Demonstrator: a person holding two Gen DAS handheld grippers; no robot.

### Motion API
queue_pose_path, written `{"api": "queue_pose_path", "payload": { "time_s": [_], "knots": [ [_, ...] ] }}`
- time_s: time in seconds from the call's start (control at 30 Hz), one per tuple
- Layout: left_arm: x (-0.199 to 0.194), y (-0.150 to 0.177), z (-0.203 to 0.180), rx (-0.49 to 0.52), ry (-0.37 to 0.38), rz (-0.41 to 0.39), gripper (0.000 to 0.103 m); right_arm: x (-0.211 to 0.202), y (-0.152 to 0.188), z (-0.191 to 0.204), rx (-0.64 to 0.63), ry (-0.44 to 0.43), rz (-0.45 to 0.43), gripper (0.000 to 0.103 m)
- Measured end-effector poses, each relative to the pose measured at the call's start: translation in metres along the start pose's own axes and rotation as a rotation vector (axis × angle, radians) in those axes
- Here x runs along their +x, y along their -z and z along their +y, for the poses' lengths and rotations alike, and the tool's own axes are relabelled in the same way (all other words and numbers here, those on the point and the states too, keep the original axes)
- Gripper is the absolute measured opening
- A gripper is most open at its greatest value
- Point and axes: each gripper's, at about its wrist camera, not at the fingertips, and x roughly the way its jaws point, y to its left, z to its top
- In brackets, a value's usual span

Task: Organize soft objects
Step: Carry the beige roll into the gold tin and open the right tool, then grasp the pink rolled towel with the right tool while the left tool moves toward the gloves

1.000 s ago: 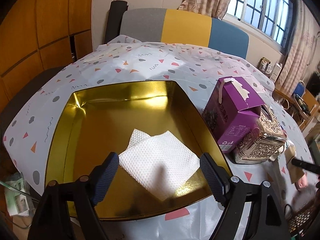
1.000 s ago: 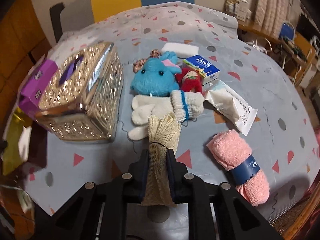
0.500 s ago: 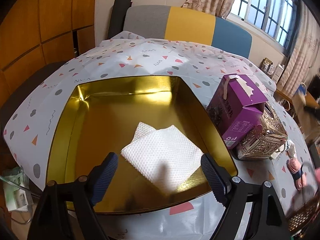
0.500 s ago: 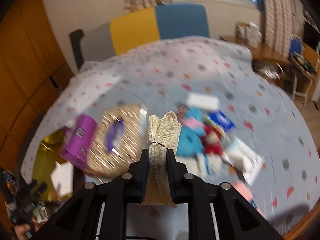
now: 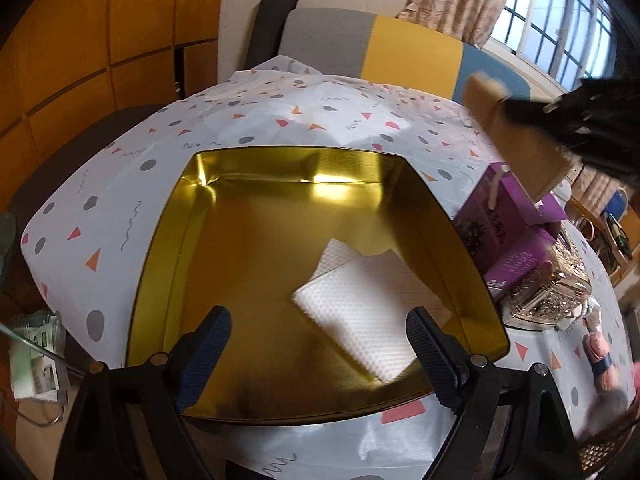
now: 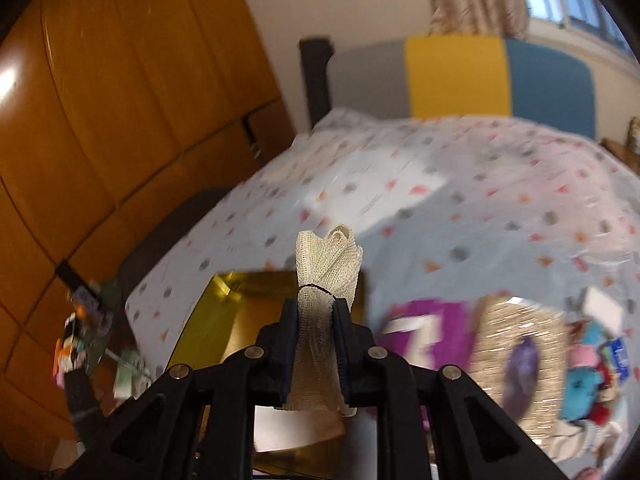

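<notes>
A gold tin tray [image 5: 188, 248] lies on the patterned tablecloth, with a white folded tissue [image 5: 360, 308] in its near right part. My left gripper [image 5: 316, 356] hovers over the tray's near edge, its jaws opening and nothing between them. My right gripper [image 6: 314, 312] is shut on a cream mesh cloth bundle [image 6: 326, 264], held in the air above the tray's [image 6: 224, 320] far side. In the left wrist view that bundle [image 5: 520, 148] and the right gripper appear blurred at the upper right. Blue and red plush toys [image 6: 582, 384] lie blurred at the far right.
A purple carton [image 5: 504, 224] and a glittery silver tissue box [image 5: 556, 296] stand right of the tray. A pink rolled towel [image 5: 600, 360] lies beyond them. A grey, yellow and blue chair back [image 5: 380, 48] stands behind the table. Orange wall panels [image 6: 100, 120] are on the left.
My right gripper has lifted the mesh bundle off the pile of soft things and swung it left, over toward the gold tray. The left gripper has drifted slightly and its jaws have widened.
</notes>
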Motion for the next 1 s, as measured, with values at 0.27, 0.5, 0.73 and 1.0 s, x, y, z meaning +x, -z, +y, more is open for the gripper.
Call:
{"api": "queue_pose_path", "payload": {
  "time_s": [0.27, 0.5, 0.73, 1.0],
  "knots": [
    [0.003, -0.005, 0.02, -0.036, -0.032, -0.005, 0.092, 0.079, 0.012, 0.024, -0.05, 0.035, 0.118, 0.023],
    [0.009, -0.005, 0.027, -0.044, -0.054, 0.002, 0.094, 0.081, 0.025, 0.023, -0.039, 0.039, 0.11, 0.043],
    [0.008, -0.006, 0.021, -0.038, -0.03, -0.002, 0.094, 0.043, 0.041, 0.023, -0.039, 0.028, 0.044, 0.043],
    [0.004, -0.008, -0.006, 0.047, 0.024, -0.003, 0.093, -0.015, 0.072, 0.0, 0.021, 0.027, -0.033, 0.043]
  ]
}}
